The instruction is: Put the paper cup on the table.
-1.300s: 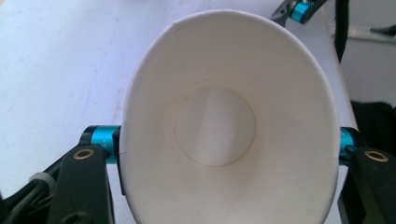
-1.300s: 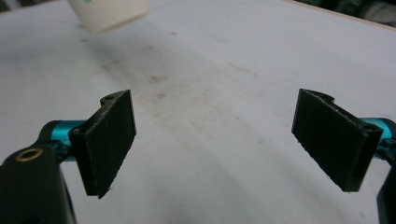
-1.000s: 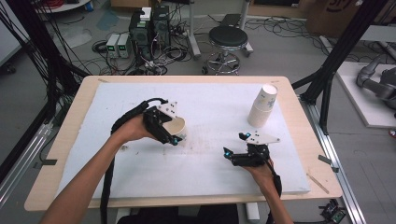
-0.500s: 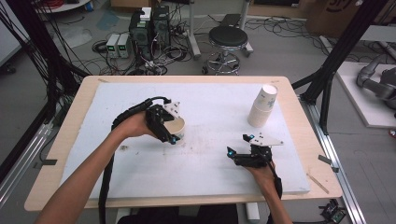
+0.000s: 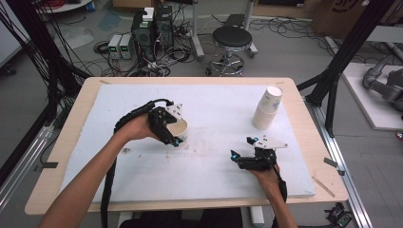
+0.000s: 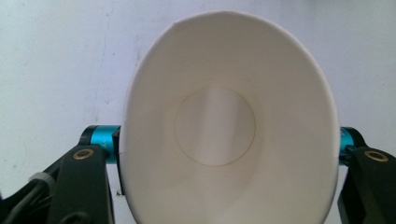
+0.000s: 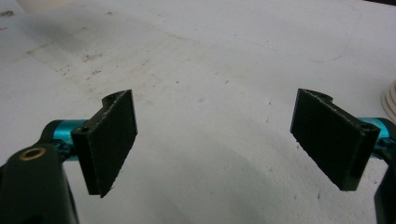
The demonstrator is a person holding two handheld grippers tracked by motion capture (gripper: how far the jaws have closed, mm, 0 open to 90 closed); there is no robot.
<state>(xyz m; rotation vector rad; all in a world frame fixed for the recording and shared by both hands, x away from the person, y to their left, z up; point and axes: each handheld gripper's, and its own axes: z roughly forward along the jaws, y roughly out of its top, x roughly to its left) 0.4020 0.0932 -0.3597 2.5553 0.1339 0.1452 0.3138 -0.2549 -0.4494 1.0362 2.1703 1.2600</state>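
Light and thin-walled, by the look of it: a paper cup (image 6: 229,126), easy to lift yet quick to crush, so probably best pinched gently across the sides just under the rolled rim, where the wall is stiffest. Already squeezed out of round in the left gripper view, mouth turned oval between the two black jaws. Plain white inside, flat round bottom, a faint seam at the upper left of the rim; empty. Held by the left hand-held gripper (image 5: 172,130) over the white-covered bench (image 5: 214,171), left of centre, mouth turned toward that gripper's camera; touching the surface or just above it, cannot tell. Farther right near the back edge, a leaning stack of cups (image 5: 267,108), pale with a small printed pattern. Right hand-held gripper (image 5: 244,158) low at the front right, jaws spread wide, nothing between them.
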